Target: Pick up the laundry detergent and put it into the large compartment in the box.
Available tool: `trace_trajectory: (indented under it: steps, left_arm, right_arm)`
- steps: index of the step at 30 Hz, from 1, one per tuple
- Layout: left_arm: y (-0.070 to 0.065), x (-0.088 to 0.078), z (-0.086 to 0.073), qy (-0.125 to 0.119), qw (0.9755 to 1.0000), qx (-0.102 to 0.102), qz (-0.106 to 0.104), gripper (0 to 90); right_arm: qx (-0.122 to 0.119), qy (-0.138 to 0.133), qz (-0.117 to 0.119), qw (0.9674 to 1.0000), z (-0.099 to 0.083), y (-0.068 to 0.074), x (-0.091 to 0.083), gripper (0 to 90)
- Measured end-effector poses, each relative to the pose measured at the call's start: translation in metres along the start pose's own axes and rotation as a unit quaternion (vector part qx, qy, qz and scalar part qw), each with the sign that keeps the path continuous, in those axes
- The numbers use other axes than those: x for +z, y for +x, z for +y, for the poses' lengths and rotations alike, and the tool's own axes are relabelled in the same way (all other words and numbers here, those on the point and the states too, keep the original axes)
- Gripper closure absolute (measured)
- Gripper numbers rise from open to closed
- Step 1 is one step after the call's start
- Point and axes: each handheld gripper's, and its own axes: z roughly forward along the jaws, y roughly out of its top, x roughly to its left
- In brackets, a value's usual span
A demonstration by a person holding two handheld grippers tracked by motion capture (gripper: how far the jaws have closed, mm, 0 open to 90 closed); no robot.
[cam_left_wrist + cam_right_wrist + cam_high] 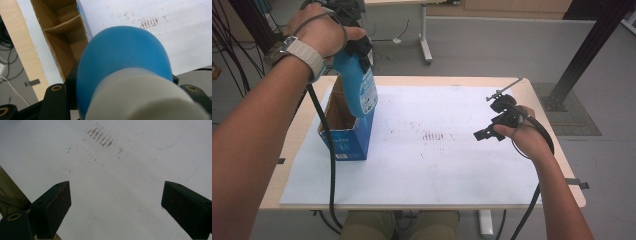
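Note:
A blue bottle [358, 87] with a label hangs upright over the open top of a cardboard box [346, 135], its base just inside the rim. My left gripper [357, 51] is shut on the bottle's upper part, below its white cap [145, 97]. In the left gripper view the blue bottle [125, 55] bulges between my jaws, and the box [65, 32] shows a brown inside with a divider. My right gripper [486, 134] rests low over the right side of the table. It stands open [115, 192] with nothing between its jaws.
A white sheet [437, 170] covers most of the wooden table [287, 150], with brown smudges [432, 136] near its middle. The box stands at the sheet's left edge. Cables [232, 60] lie on the floor at the left, and a black post [587, 50] rises at the back right.

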Motion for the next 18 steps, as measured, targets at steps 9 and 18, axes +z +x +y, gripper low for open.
trace_trajectory:
  steps: [9, 18]
  left_arm:
    - [0.010, -0.006, -0.003, -0.012, 0.9996, -0.023, 0.006, 39.4]
    - [0.021, -0.005, -0.001, -0.009, 0.9984, -0.051, 0.022, 39.4]
  right_arm:
    - [0.002, 0.001, 0.002, 1.0000, 0.003, -0.001, 0.002, 9.1]
    - [0.004, 0.000, 0.004, 1.0000, 0.000, -0.004, 0.006, 9.1]
